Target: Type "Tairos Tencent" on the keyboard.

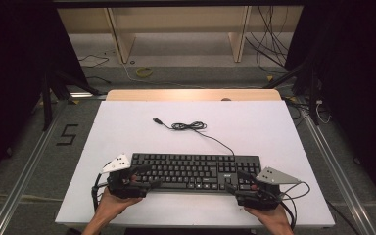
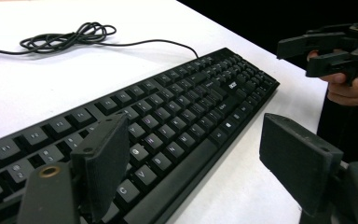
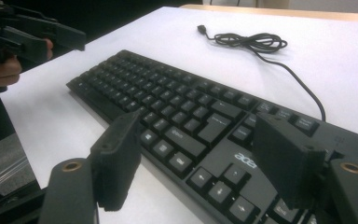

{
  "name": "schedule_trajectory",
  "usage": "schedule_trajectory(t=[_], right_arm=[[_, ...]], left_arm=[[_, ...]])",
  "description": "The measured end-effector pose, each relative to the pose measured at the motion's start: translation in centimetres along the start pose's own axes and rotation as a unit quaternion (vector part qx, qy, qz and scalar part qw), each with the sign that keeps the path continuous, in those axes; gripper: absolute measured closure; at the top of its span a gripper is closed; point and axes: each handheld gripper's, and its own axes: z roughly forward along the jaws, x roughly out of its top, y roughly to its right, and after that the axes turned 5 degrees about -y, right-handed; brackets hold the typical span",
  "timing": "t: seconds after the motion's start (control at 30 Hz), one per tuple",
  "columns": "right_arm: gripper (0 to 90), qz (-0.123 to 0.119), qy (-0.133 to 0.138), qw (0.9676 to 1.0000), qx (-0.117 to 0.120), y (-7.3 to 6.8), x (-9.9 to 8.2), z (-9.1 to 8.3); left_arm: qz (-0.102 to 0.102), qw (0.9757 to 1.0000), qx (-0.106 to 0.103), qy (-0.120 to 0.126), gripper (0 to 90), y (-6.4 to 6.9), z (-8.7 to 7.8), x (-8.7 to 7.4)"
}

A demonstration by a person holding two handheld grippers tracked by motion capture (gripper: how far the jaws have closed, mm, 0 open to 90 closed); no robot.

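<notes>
A black keyboard (image 1: 196, 171) (image 2: 182, 107) (image 3: 177, 107) lies flat near the front of the white table top (image 1: 127, 127). Its black cable (image 1: 188, 126) (image 2: 70, 37) (image 3: 251, 42) lies coiled behind it and ends in a loose plug (image 1: 155, 119). My left gripper (image 1: 149, 176) (image 2: 196, 140) is open at the keyboard's left end, one jaw above the keys and the other above the table in front. My right gripper (image 1: 237, 182) (image 3: 196, 130) is open at the right end, straddling the front edge by the logo. Neither pad presses on anything.
Bare white surface lies around the cable and at both sides of the keyboard. A wooden strip (image 1: 193, 94) borders the far edge. Beyond it are a light wood frame (image 1: 176, 29) and loose floor cables (image 1: 274, 44). Metal rails (image 1: 24, 176) flank the table.
</notes>
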Motion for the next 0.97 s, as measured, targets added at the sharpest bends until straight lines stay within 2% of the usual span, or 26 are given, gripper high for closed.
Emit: schedule_trajectory(t=[0.07, 0.37, 0.97], right_arm=[[33.2, 0.002, -0.002, 1.0000, -0.002, 0.06, -0.21, -0.05], [30.7, 0.005, -0.002, 1.0000, -0.003, 0.11, -0.42, -0.13], [30.2, 0.004, -0.002, 1.0000, -0.005, 0.14, -0.45, 0.08]], left_arm=[[0.004, 1.0000, 0.003, -0.001, 23.8, 0.12, -0.06, -0.10], [-0.003, 1.0000, 0.004, 0.001, 23.5, 0.12, -0.30, -0.42], [0.001, 1.0000, 0.006, -0.002, 23.6, 0.09, -0.13, -0.40]])
